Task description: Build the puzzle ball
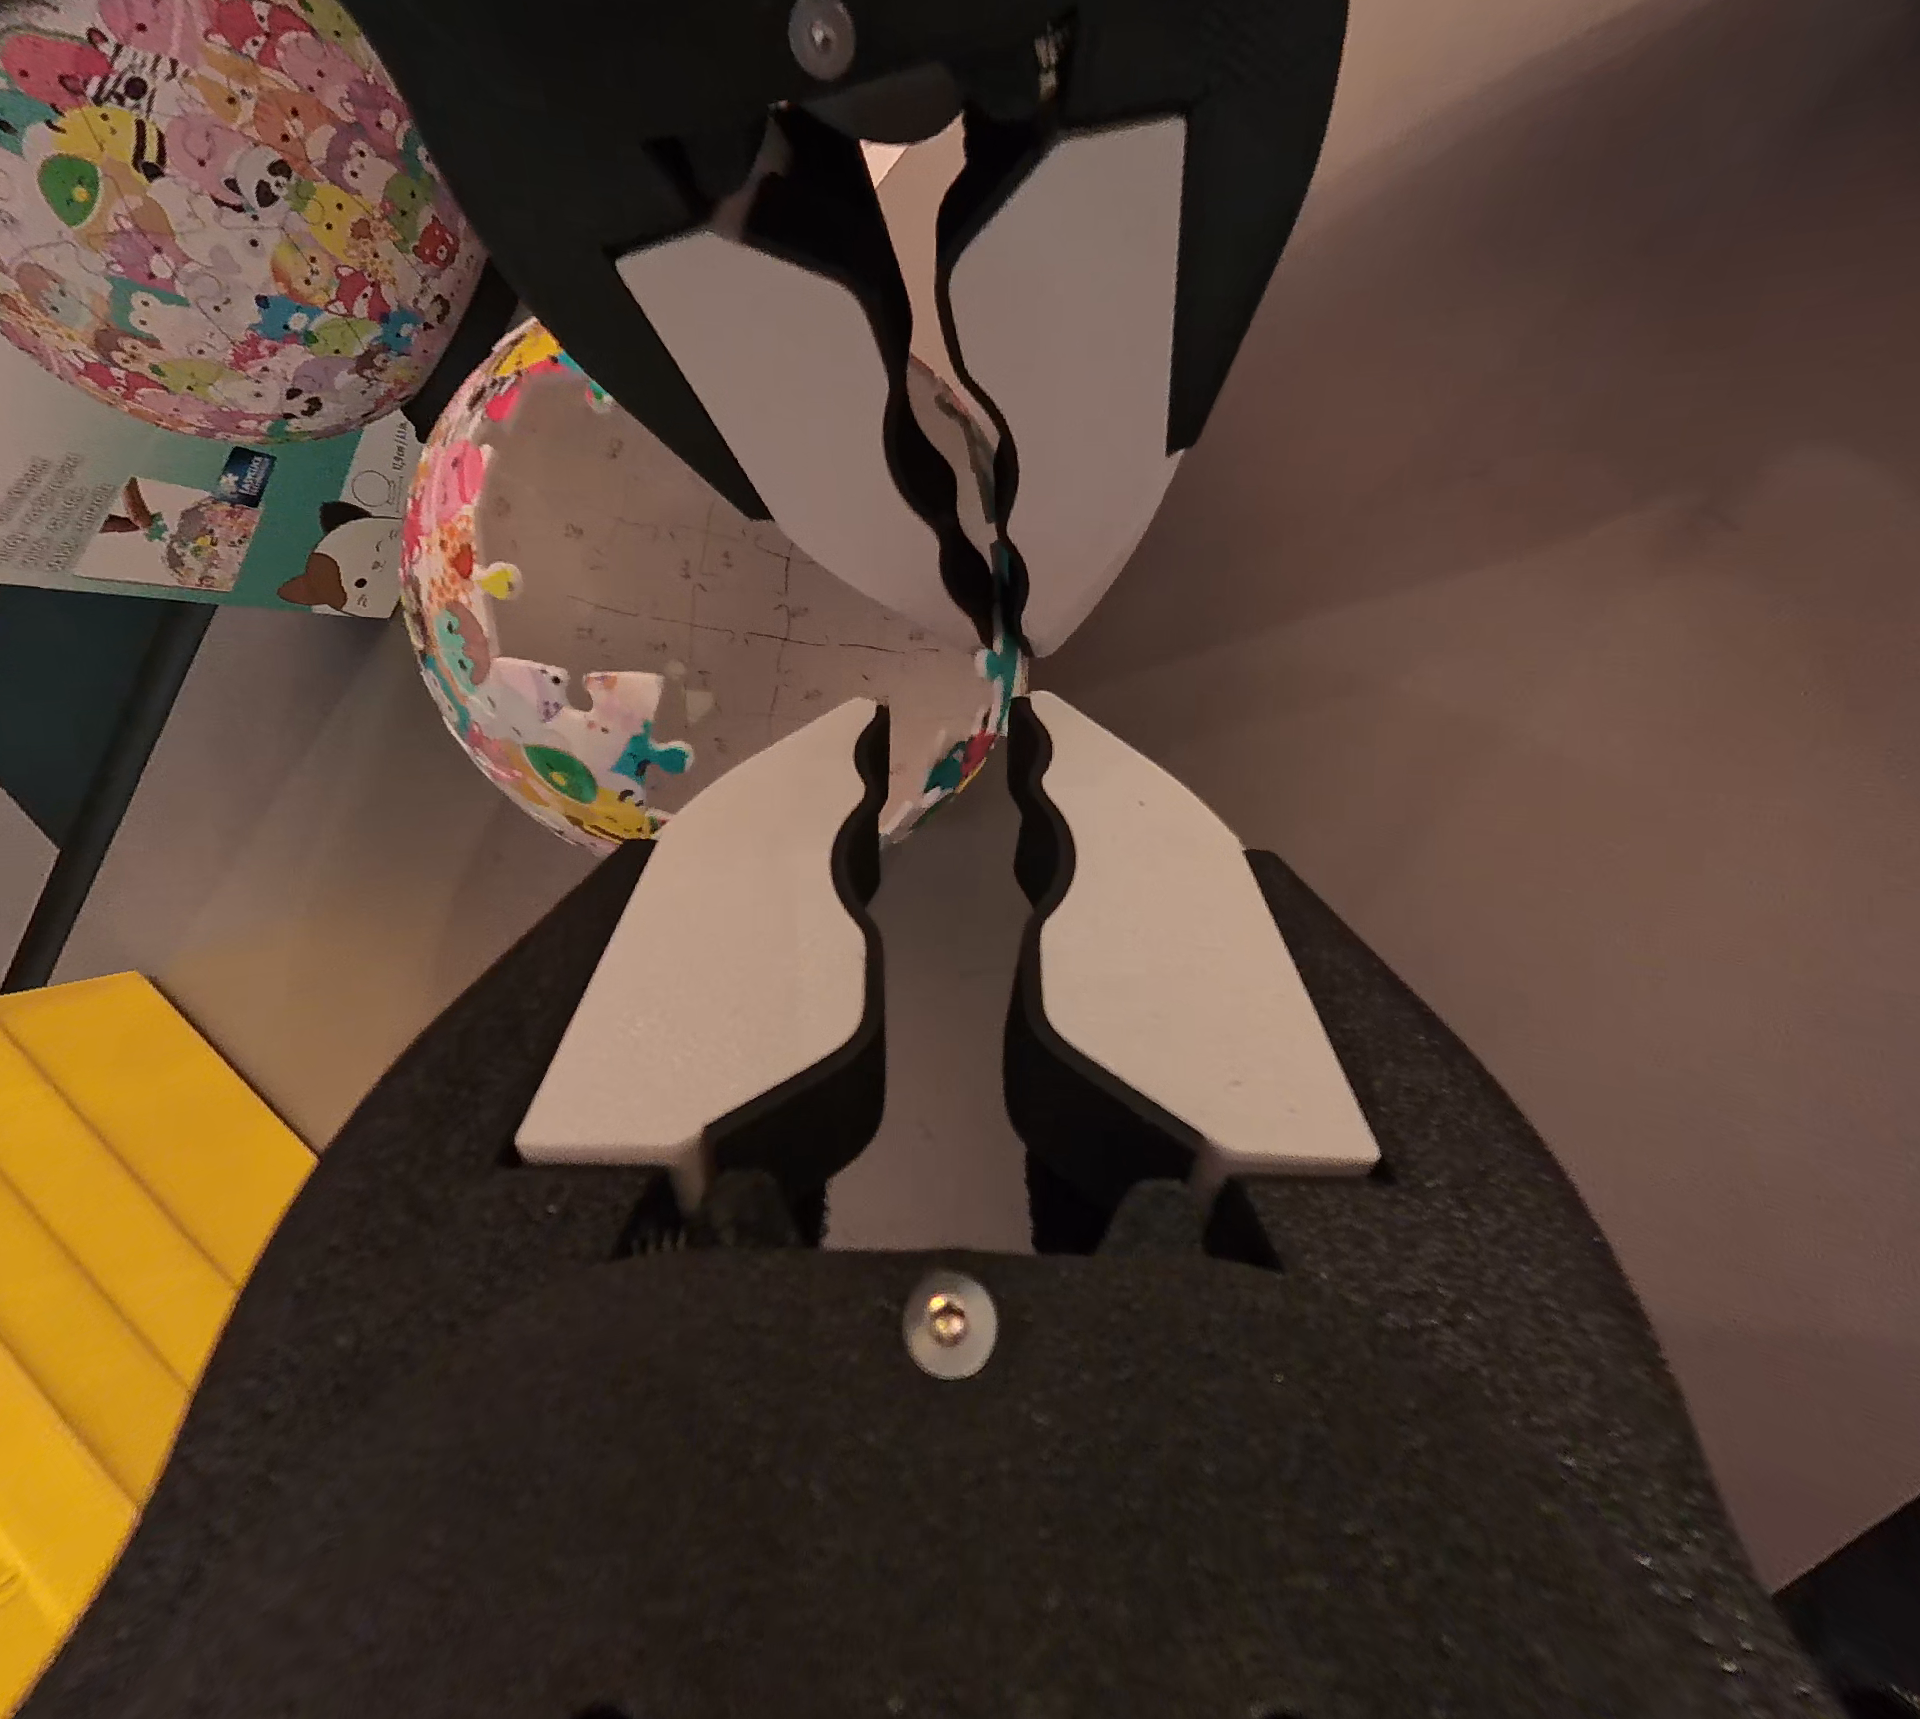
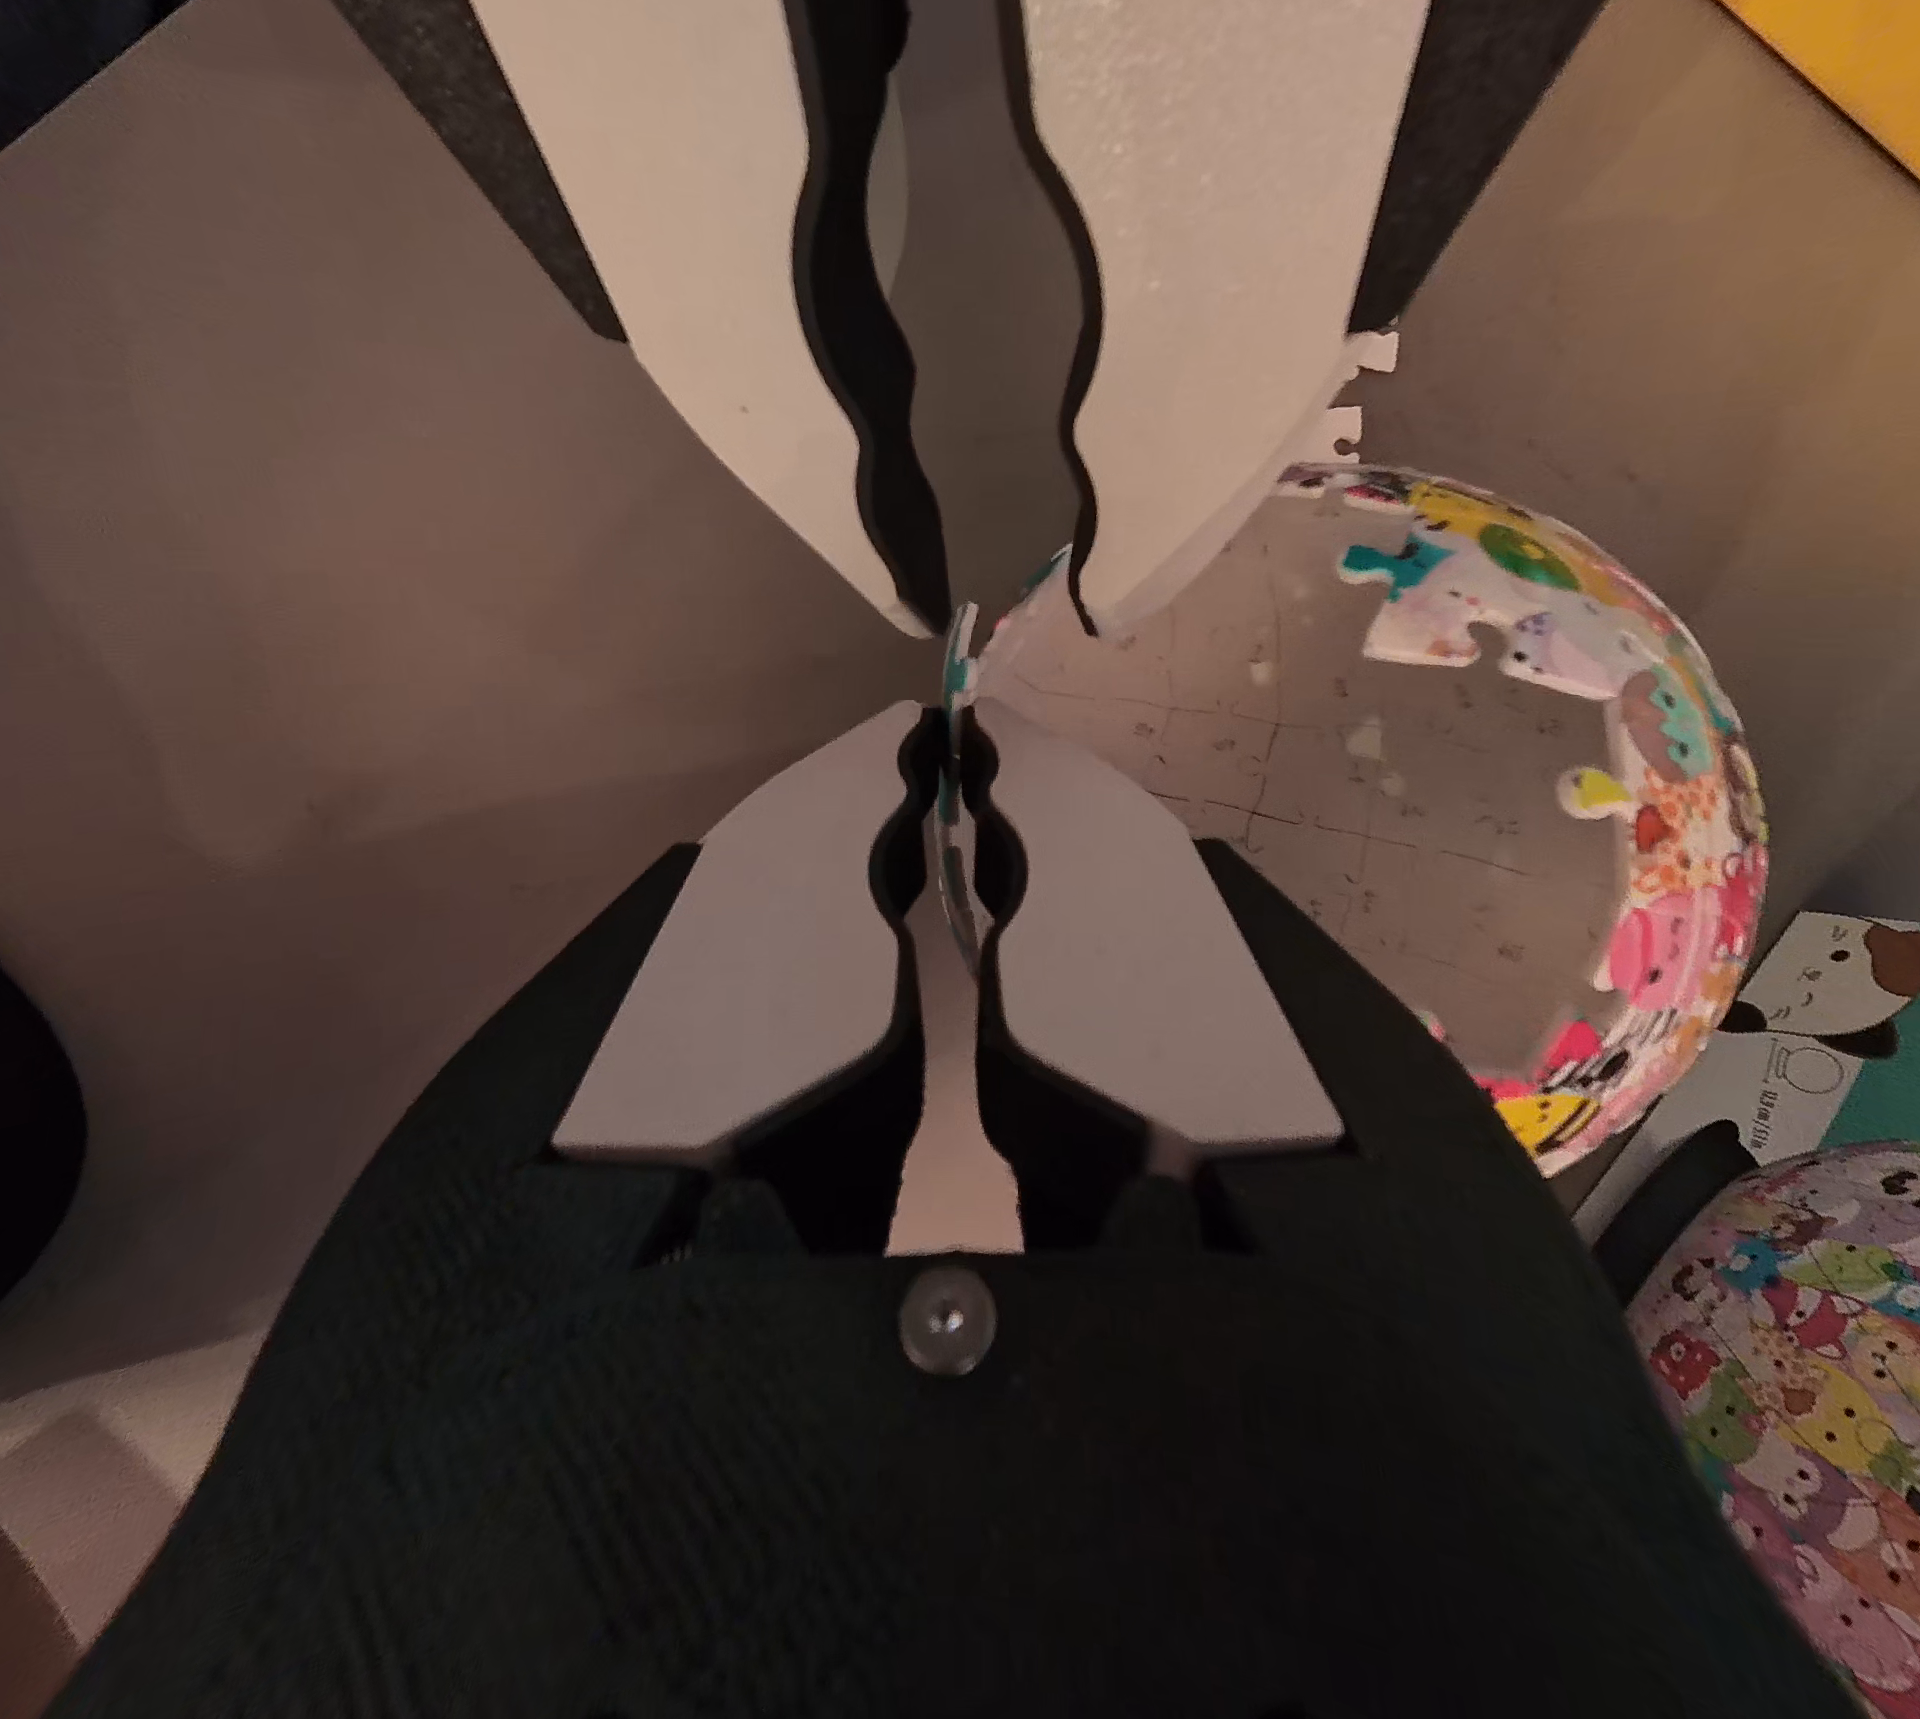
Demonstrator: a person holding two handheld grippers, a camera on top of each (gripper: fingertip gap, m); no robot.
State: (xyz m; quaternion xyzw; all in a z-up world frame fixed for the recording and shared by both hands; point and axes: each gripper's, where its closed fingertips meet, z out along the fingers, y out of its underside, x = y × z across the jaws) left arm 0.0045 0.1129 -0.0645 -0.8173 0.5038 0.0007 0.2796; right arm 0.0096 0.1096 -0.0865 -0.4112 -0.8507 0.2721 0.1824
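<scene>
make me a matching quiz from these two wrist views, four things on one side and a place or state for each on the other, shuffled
Things:
1. left gripper
2. right gripper
3. puzzle ball
4. yellow box

Places or states:
A. pinching a teal-edged puzzle piece
B. partly built, blank inside showing
C. open, fingers apart, tips at the ball
D. bright, at the left edge of the left wrist view

Pairs: 1-C, 2-A, 3-B, 4-D
</scene>
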